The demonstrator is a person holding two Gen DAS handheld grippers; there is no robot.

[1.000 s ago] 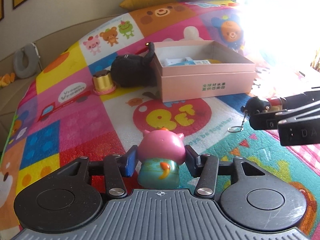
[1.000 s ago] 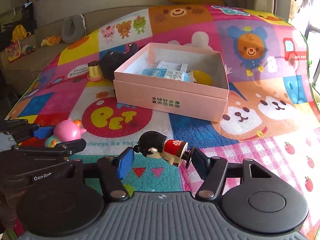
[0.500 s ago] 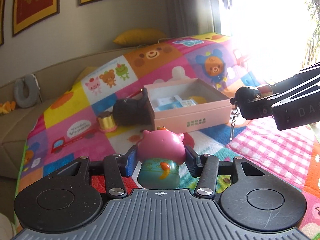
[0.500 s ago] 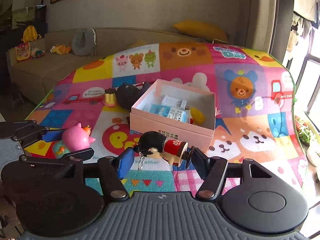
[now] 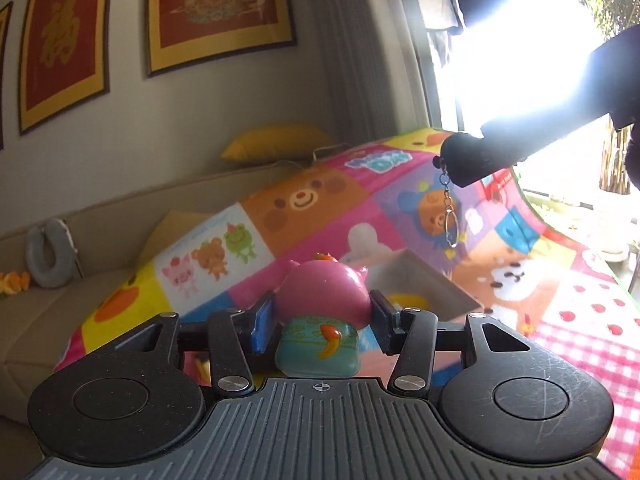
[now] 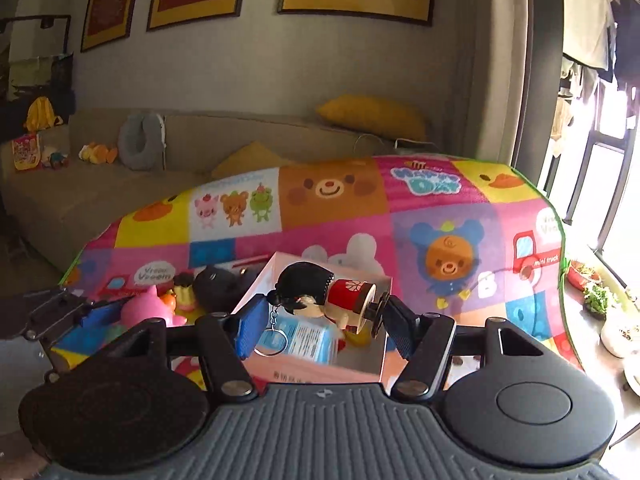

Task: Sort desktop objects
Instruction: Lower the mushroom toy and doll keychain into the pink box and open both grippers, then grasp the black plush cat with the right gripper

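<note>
Pig toy (image 5: 322, 300): clamped across its pink head by the left gripper (image 5: 322, 318), pads tight on both sides, held in the air on the near side of the box (image 6: 320, 374). Looks like hard glossy plastic, light, rounded, so probably slippery. The head is its widest part and the grip there seems sound; the teal body below would likely give a flatter hold.

Doll keychain (image 6: 326, 296): lying sideways between the right gripper (image 6: 322, 322) fingers, black head against the left pad, base against the right one, jaws about half open around it. It hangs over the box, above the contents. Rigid, light, looks like painted wood. An end-to-end hold on something this long could let it pivot. Its chain and ring (image 6: 276, 340) dangle free and could snag the box rim.

Box: pink, open, on the mat (image 6: 440, 240), with a blue-white packet (image 6: 308, 338) and something yellow inside.

Left of the box: a black plush (image 6: 218, 286), touching it or very close, and a small gold-topped item (image 6: 184, 294) beside that.

Count: two grippers, both loaded; two toys held; one box; at least two things inside it; two loose items still on the mat.
</note>
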